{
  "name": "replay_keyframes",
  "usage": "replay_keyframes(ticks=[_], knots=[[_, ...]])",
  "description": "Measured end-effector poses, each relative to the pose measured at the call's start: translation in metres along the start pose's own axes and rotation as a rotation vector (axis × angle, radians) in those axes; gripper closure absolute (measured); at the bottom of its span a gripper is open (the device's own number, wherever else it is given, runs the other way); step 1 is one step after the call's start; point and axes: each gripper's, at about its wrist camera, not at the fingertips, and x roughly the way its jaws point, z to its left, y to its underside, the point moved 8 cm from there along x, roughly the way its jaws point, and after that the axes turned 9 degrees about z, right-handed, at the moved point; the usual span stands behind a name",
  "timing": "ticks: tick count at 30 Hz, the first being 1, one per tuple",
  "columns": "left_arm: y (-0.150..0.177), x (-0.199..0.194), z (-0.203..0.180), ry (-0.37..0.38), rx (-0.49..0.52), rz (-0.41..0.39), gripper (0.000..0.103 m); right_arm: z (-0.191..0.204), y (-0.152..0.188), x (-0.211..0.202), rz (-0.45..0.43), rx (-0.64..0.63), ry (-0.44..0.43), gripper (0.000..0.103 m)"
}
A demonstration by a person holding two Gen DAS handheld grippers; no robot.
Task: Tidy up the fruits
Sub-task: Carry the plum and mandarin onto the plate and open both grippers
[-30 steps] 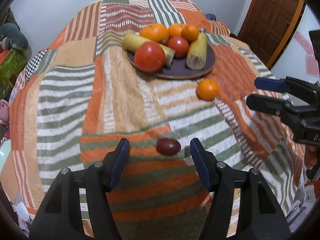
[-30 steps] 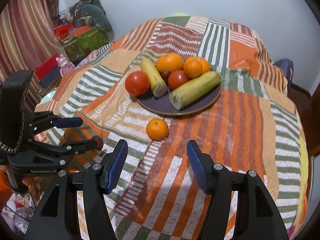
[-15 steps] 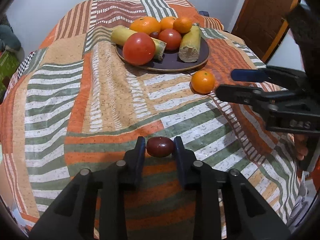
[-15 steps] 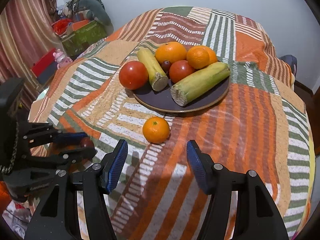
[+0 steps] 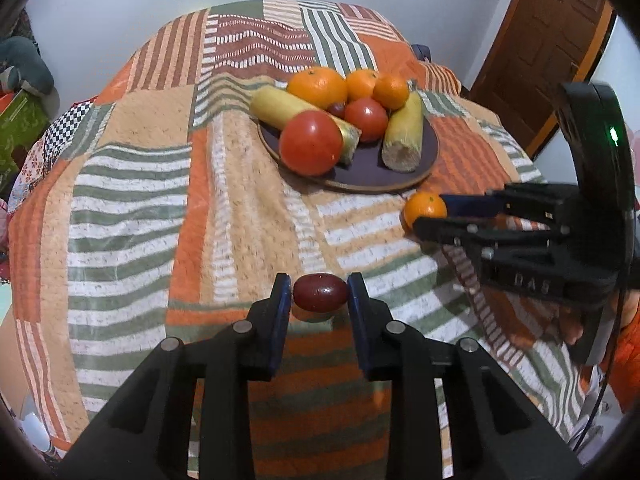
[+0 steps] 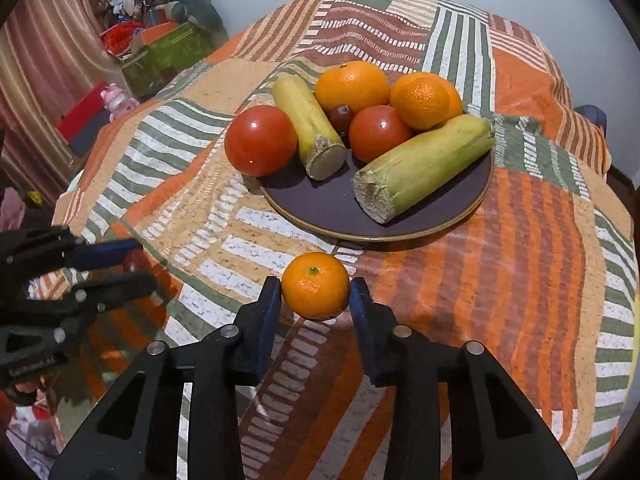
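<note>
A plate point(image 6: 408, 222) sits mid-cloth on the patchwork tablecloth point(image 6: 520, 280), bearing two corn cobs, two tomatoes, oranges and a grape (tucked among them). Before the plate, just off its rim, lies a mandarin point(image 6: 315, 285). Well to its left, nearer the cloth's edge, lies a plum point(image 5: 320, 292).

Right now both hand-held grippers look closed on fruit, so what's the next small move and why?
Probably lift both straight up, then carry toward the plate. The left hand-held gripper pinches the dark red fruit, the right hand-held gripper pinches the small orange, and both fruits sit low over the cloth, off the plate.
</note>
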Motion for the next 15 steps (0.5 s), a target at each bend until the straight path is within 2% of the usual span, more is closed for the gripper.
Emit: replay_keyframes(ticks=[6, 15], knots=[[-0.018, -0.004, -0.009, 0.014, 0.008, -0.03, 0.074, -0.001, -0.004, -0.014, -0.044, -0.004, 0.002, 0.071], [-0.061, -0.012, -0.019, 0.017, 0.036, -0.088, 0.074, -0.007, -0.027, -0.022, -0.093, 0.007, -0.004, 0.071]])
